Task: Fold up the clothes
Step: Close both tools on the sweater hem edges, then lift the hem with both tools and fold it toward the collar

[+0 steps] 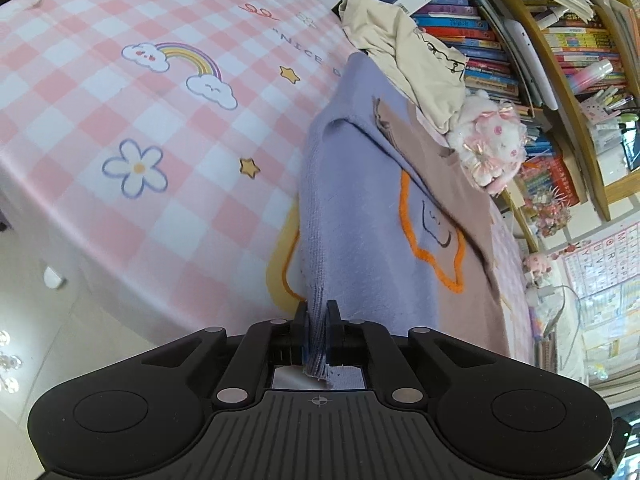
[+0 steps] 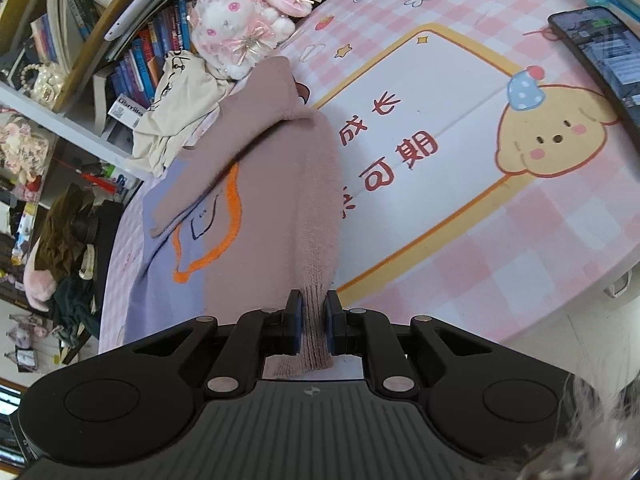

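Note:
A knit sweater, lilac (image 1: 360,184) on one half and dusty pink (image 2: 272,216) on the other, with an orange outlined star, lies on the pink checked table mat (image 1: 120,120). My left gripper (image 1: 318,320) is shut on the ribbed lilac hem and lifts that edge. My right gripper (image 2: 314,316) is shut on the ribbed pink hem and lifts it too. A pink sleeve lies folded across the sweater's front. The far part of the sweater rests on the table near the shelf.
A cream garment (image 1: 412,52) and a pink-white plush toy (image 1: 492,140) lie at the sweater's far end, against bookshelves (image 1: 560,40). A phone (image 2: 600,56) lies on the mat at the right. The table's front edge (image 1: 100,264) drops to the floor.

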`<state>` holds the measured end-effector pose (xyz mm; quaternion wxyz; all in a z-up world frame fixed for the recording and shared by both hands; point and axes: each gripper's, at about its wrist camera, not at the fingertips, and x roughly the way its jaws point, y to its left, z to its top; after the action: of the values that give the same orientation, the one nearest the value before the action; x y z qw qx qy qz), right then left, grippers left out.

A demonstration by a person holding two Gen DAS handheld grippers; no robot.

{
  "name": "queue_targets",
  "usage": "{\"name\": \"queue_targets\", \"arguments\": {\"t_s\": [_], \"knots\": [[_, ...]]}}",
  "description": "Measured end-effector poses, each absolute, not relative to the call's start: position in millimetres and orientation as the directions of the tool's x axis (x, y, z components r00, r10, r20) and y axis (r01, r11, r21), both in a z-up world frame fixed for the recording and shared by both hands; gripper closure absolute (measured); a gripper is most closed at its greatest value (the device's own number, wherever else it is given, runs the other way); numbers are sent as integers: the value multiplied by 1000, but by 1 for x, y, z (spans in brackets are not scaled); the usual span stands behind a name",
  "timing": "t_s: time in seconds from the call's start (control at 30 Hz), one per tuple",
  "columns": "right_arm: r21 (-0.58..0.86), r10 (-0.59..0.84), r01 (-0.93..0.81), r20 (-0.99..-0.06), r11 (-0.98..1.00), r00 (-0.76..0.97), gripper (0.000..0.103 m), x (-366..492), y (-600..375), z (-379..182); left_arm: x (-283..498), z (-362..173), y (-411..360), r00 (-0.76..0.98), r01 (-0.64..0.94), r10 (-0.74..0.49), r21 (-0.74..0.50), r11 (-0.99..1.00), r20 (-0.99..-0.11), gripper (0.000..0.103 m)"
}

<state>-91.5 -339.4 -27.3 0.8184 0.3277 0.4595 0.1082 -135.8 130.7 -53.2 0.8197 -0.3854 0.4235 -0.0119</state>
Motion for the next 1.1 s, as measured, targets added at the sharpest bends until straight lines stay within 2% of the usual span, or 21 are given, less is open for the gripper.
{"name": "queue_targets", "arguments": {"t_s": [0.67,0.77,1.1], "knots": [[652,556,72,-694,755,457,92,-131,-385,-37,-201,-57,99,677,-344,-340,-688,638,-653,99],[673,579,64,-677,737,454,92,-130,-390,-31,-205,-54,101,704,-340,-348,-723,601,-620,99],[790,659,-31,-489,613,571,92,-80,-390,33,-152,-15,115,845,-170,-401,-888,427,-354,99]]}}
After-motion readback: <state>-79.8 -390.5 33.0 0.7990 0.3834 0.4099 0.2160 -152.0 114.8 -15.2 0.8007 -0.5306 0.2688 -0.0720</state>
